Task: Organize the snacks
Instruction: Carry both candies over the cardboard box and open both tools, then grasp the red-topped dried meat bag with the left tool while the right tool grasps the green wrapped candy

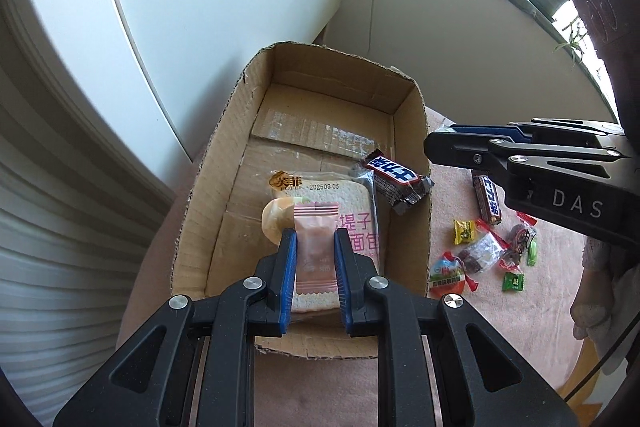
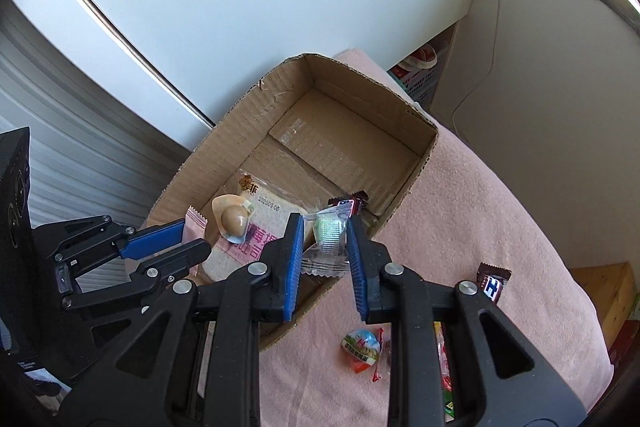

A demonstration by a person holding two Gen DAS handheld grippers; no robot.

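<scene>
An open cardboard box stands on a pink cloth. Inside lie a packaged bread slice, a sealed egg-shaped snack and a dark chocolate bar. My left gripper hangs over the box's near end, shut on a pink sachet; it also shows at the left in the right wrist view, with the sachet's top poking out. My right gripper is over the box's near right wall, shut on a clear packet with a pale green sweet. From the left wrist view it comes in sideways.
Loose snacks lie on the pink cloth right of the box: a second chocolate bar, a round egg-shaped treat and several small wrapped candies. A white wall stands behind; a wooden crate sits low at right.
</scene>
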